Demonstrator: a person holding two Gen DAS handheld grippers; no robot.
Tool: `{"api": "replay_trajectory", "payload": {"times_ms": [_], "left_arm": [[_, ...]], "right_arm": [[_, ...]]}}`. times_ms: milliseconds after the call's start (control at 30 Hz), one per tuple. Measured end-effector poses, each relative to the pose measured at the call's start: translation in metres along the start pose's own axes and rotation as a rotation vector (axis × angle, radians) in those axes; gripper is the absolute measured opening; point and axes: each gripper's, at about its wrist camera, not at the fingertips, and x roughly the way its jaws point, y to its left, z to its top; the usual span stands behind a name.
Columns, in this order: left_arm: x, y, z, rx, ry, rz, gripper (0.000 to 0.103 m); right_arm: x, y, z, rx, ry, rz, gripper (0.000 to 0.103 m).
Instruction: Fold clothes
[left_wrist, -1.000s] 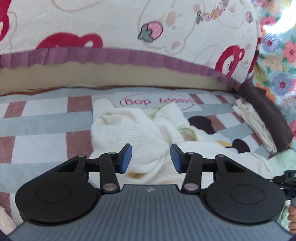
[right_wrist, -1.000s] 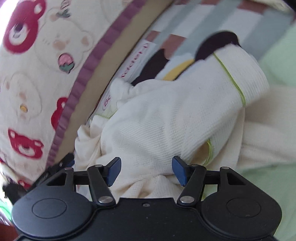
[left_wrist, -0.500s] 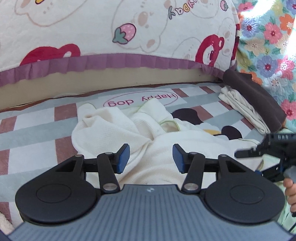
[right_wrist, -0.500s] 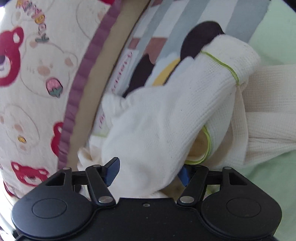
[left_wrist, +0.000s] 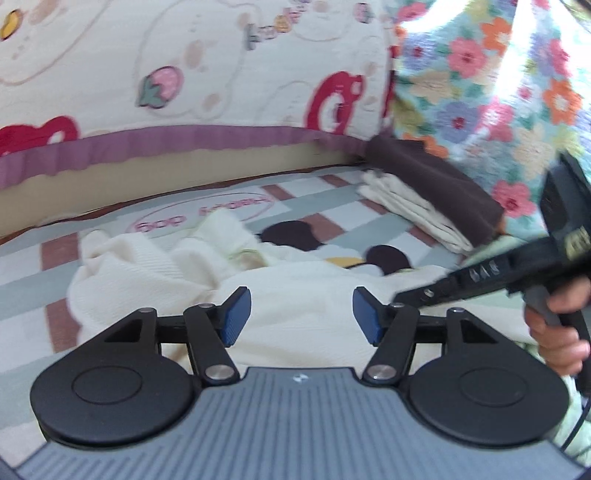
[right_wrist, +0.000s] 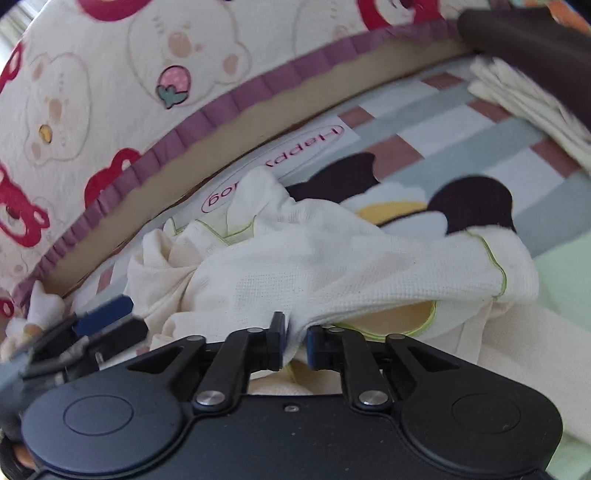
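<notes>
A crumpled cream knit garment (left_wrist: 155, 273) with thin green trim lies on the striped mat (left_wrist: 44, 295). It also shows in the right wrist view (right_wrist: 351, 266). My left gripper (left_wrist: 301, 315) is open, its blue pads just above the cloth, holding nothing. My right gripper (right_wrist: 295, 345) is shut on a fold of the garment near its green-edged opening; the cloth bunches between the pads. The right gripper's black body (left_wrist: 517, 273) and the hand holding it show at the right of the left wrist view. The left gripper's blue pad (right_wrist: 105, 314) shows at the left of the right wrist view.
A bear-print cushion with a purple frill (left_wrist: 184, 140) runs along the back. Folded cream cloths (left_wrist: 410, 206) and a folded dark brown piece (left_wrist: 436, 184) lie at the back right, below a floral fabric (left_wrist: 498, 92). A pale green cloth (right_wrist: 565, 280) lies at the right.
My right gripper has closed on the garment's fold and swung round towards the cushion. My left gripper has turned right, bringing the right gripper and its hand into view.
</notes>
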Motion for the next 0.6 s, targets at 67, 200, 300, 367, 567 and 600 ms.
{"api": "replay_trajectory", "payload": {"times_ms": [67, 200, 300, 367, 567, 600], "left_arm": [[0.006, -0.01, -0.001, 0.031, 0.022, 0.003, 0.065], [0.025, -0.012, -0.01, 0.054, 0.108, 0.062, 0.067], [0.024, -0.006, -0.012, 0.028, 0.119, 0.05, 0.067], [0.019, -0.004, -0.013, 0.024, 0.1, 0.038, 0.067], [0.018, -0.004, -0.012, -0.021, 0.067, -0.07, 0.072], [0.019, -0.004, -0.011, -0.031, 0.06, -0.086, 0.074]], "right_arm": [[-0.001, -0.013, 0.003, 0.134, 0.038, 0.085, 0.043], [0.015, -0.036, -0.006, 0.465, 0.164, 0.306, 0.047], [0.027, -0.029, -0.011, 0.451, 0.137, 0.276, 0.044], [0.032, -0.018, -0.012, 0.35, 0.087, 0.191, 0.017], [0.005, 0.022, -0.003, 0.07, -0.1, 0.23, 0.006], [0.001, 0.026, 0.0, 0.054, -0.116, 0.262, 0.006]]}}
